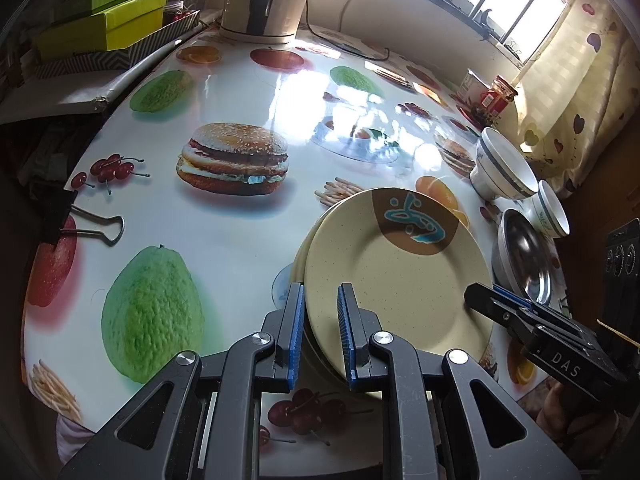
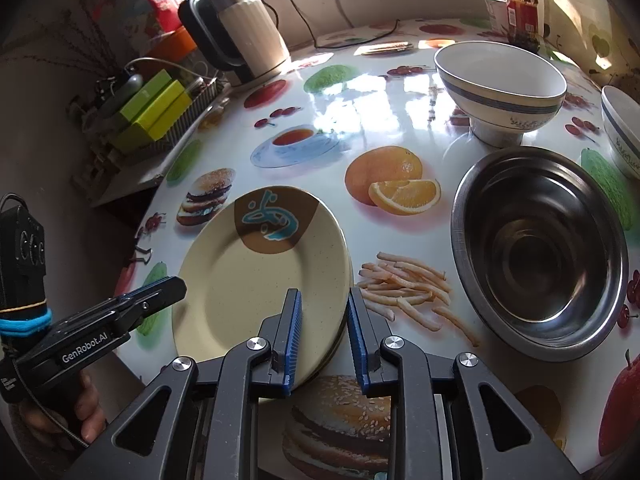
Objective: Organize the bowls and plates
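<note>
A stack of cream plates (image 1: 400, 276) with a brown patch and a blue fish drawing lies near the front of the food-print table (image 1: 256, 240). My left gripper (image 1: 321, 294) is shut on the stack's left rim, one blue pad above and one below. My right gripper (image 2: 324, 298) is shut on the right rim of the plates (image 2: 256, 280). Each gripper also shows in the other view: the right gripper (image 1: 486, 295) and the left gripper (image 2: 174, 283). Beside the plates stand a steel bowl (image 2: 540, 252) and two white blue-banded bowls (image 2: 500, 80) (image 2: 622, 132).
A cream kettle (image 2: 248, 36) with its cord stands at the back, with green boxes (image 1: 104, 24) on a shelf to its left. A red-labelled jar (image 2: 520, 4) is at the far right. A binder clip (image 1: 80, 220) grips the table's left edge. A hand (image 2: 84, 412) holds the left tool.
</note>
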The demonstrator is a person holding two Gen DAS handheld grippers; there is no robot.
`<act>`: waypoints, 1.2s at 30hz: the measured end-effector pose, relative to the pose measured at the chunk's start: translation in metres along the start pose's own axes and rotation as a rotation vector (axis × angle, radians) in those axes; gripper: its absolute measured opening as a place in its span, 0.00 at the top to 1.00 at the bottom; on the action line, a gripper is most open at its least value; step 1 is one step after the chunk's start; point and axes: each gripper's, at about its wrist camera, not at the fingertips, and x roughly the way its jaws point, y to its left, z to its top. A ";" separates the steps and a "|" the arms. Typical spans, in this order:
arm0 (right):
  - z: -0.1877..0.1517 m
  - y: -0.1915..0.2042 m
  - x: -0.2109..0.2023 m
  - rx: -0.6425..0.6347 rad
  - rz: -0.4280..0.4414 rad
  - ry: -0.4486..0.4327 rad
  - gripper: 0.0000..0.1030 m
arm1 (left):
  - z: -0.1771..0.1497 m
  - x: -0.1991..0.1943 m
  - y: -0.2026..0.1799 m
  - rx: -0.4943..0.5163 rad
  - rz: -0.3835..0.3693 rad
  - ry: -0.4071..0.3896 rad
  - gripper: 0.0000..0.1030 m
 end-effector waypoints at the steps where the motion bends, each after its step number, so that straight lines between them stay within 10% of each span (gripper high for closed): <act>1: 0.000 0.000 0.000 -0.002 -0.003 0.000 0.77 | 0.000 0.000 0.001 0.000 0.000 0.000 0.83; 17: 0.001 -0.001 0.004 0.007 -0.023 0.005 0.77 | -0.001 0.001 0.002 0.012 0.014 -0.015 0.77; 36: -0.005 -0.009 0.011 0.034 -0.008 0.006 0.53 | -0.009 0.006 0.008 -0.001 -0.015 -0.002 0.59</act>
